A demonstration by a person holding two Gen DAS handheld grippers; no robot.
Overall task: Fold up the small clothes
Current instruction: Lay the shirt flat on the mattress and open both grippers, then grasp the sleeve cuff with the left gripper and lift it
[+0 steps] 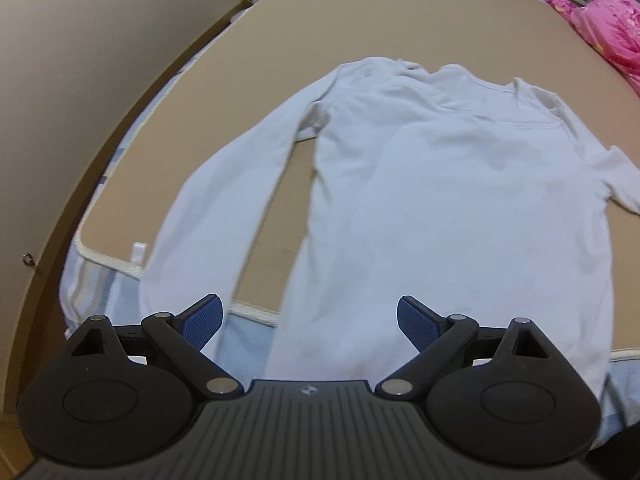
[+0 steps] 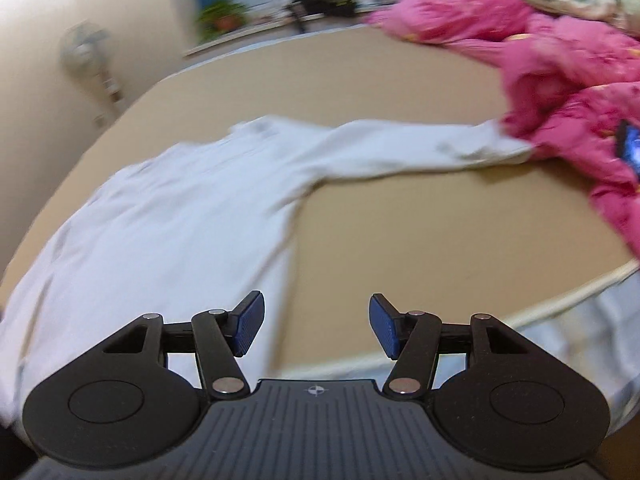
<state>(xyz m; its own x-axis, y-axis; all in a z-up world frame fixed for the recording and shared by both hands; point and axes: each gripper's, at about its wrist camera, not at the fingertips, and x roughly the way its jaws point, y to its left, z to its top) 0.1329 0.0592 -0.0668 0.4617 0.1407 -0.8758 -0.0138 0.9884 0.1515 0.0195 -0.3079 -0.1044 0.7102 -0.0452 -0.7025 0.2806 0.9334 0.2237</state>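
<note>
A white long-sleeved shirt [image 1: 440,184] lies spread flat on a tan board [image 1: 360,20], collar at the far end, hem hanging over the near edge. Its left sleeve [image 1: 208,208] runs down toward the near left. My left gripper [image 1: 308,326] is open and empty, hovering above the hem. In the right wrist view the shirt [image 2: 172,232] lies to the left and its right sleeve [image 2: 420,148] stretches right toward the pink cloth. My right gripper [image 2: 316,326] is open and empty, above bare board just right of the shirt's side.
A heap of pink cloth [image 2: 560,80] lies at the board's far right, also visible in the left wrist view [image 1: 612,28]. The board's near edge [image 2: 540,308] has white piping with pale blue sheet below. A beige wall [image 1: 80,80] stands to the left.
</note>
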